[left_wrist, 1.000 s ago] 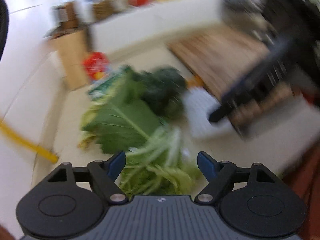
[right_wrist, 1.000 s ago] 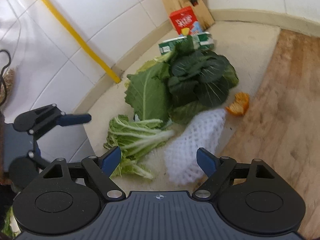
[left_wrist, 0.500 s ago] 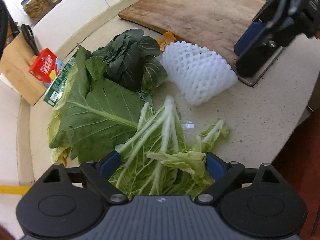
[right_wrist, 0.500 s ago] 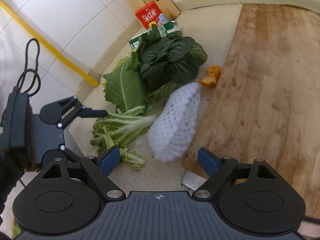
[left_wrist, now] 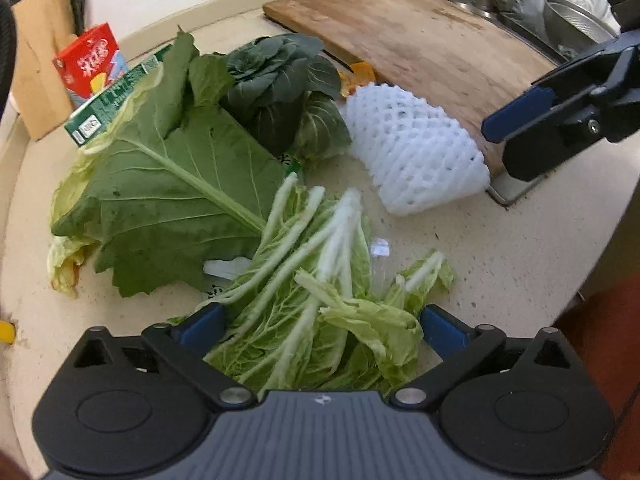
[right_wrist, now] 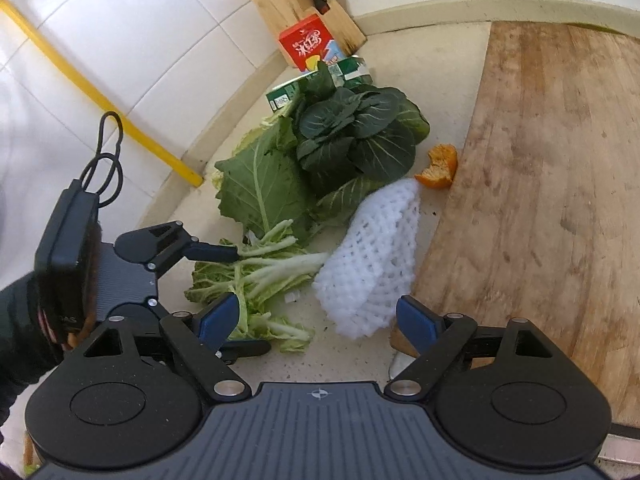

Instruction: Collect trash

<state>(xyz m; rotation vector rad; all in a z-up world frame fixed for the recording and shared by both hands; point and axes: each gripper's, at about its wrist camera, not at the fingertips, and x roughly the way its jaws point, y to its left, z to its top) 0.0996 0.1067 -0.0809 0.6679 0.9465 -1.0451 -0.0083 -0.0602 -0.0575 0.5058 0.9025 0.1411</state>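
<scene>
Pale cabbage scraps (left_wrist: pixel 312 292) (right_wrist: pixel 260 276) lie on the counter between the fingers of my open left gripper (left_wrist: pixel 320 328), which straddles them low down. A large green leaf (left_wrist: pixel 172 196) and a dark leafy bunch (left_wrist: pixel 280 76) (right_wrist: pixel 356 136) lie behind. White foam netting (left_wrist: pixel 412 152) (right_wrist: pixel 372 260) rests beside the wooden board, just ahead of my open right gripper (right_wrist: pixel 318 318), which hovers above it. Orange peel (right_wrist: pixel 438 166) sits at the board's edge. My left gripper (right_wrist: pixel 228 300) is seen from the right wrist view.
A wooden cutting board (right_wrist: pixel 540 184) (left_wrist: pixel 408 36) fills the right side. A red carton (right_wrist: pixel 306 42), a green box (left_wrist: pixel 108 108) and a knife block (right_wrist: pixel 296 4) stand by the tiled wall. A sink with dishes (left_wrist: pixel 560 12) lies beyond the board. The counter edge (left_wrist: pixel 592 240) is near.
My left gripper swung round and came down over the cabbage scraps, its fingers now either side of them. My right gripper drew back and rose, now behind the netting.
</scene>
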